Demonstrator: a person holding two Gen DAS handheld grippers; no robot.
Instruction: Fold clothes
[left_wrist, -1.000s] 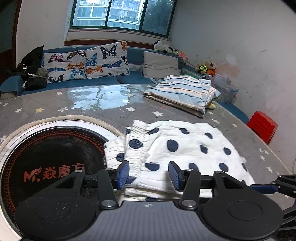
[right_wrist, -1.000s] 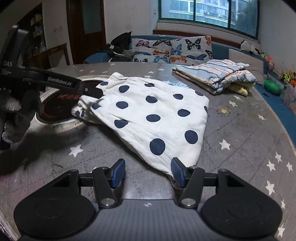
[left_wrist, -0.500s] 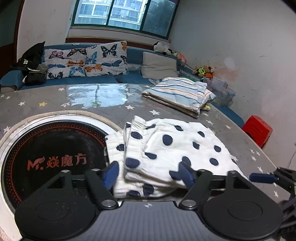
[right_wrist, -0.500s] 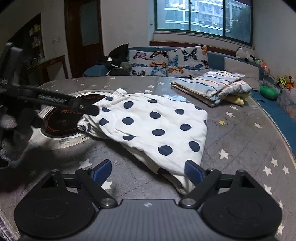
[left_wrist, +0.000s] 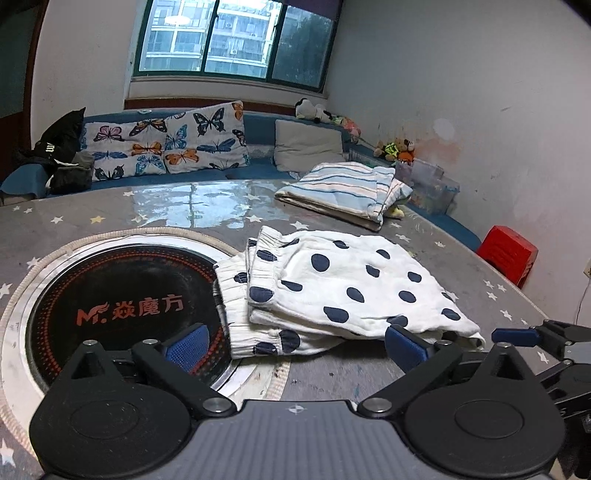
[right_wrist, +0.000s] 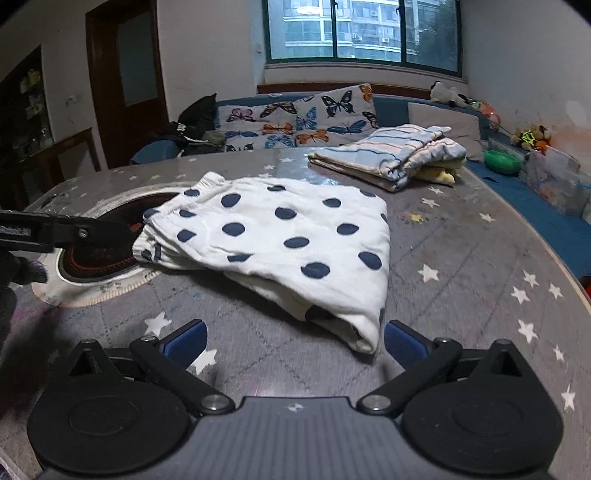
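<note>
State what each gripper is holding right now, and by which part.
Nothing is held. The left gripper and right gripper are both opening, pads clear of the polka-dot shorts, which lie folded on the table.

The bench (right_wrist: 461, 258) was a wide round surface covered in a grey sheet printed with white stars, glossy enough at its far side to mirror the window. Set into it at one side was a round black cooktop (left_wrist: 122, 295) with a red dotted ring, orange lettering and a pale braided border. A white garment with navy dots (right_wrist: 280, 240), folded over on itself, lay flat on the bench, its gathered waistband end reaching over the cooktop's rim. Farther back, well apart from it, lay a folded stack of blue-and-white striped cloth (right_wrist: 391, 151), with something yellow, perhaps another cloth, tucked beneath its edge.
</note>
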